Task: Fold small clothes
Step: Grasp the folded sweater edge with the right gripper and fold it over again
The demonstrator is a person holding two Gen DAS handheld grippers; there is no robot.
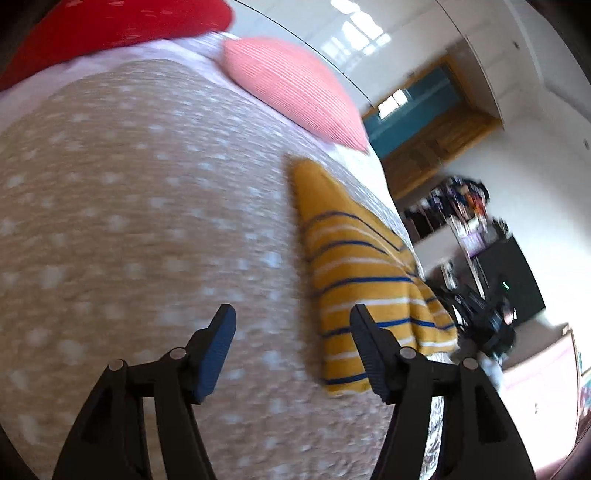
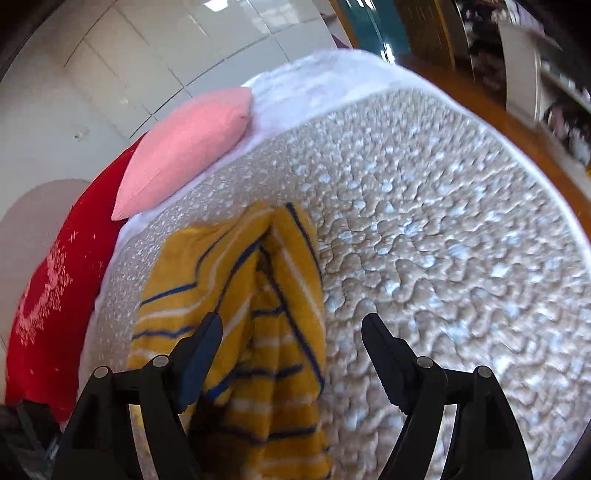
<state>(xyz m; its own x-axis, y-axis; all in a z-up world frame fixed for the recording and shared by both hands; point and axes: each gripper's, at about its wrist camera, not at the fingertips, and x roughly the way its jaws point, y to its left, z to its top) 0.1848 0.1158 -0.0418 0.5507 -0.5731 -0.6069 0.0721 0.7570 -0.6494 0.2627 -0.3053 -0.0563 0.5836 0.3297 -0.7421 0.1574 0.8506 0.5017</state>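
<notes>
Left wrist view: left gripper [image 1: 291, 317] hangs over the bed cover [image 1: 147, 221], jaws spread wide, nothing between them. Cover is beige with white dots, quilted. The garment [image 1: 362, 280], yellow with blue and white stripes, lies on the cover to the right of the gripper; the right finger [image 1: 373, 354] overlaps its near edge in the picture, contact cannot be told. Garment looks folded into a long shape, narrow far end, wider near end. Pink pillow [image 1: 295, 92] sits far, beyond the garment. Red pillow [image 1: 110, 26] at far left. Right gripper [image 1: 487, 325] shows as a dark blurred shape past the garment's right side, at the bed edge; its jaws cannot be read here. Frame is motion-blurred.

Right wrist view: right gripper [image 2: 291, 332] above the cover [image 2: 443, 258], jaws spread, empty. Garment [image 2: 251, 314] lies left of centre, running from near to far, bunched along a middle crease. Left finger [image 2: 199, 354] overlaps the garment's left part in the picture; touching or not cannot be told. Pink pillow [image 2: 184, 147] far left, red pillow [image 2: 62, 288] left beside it, with a white pattern. Wood floor [image 2: 480, 99] on the far right.
</notes>
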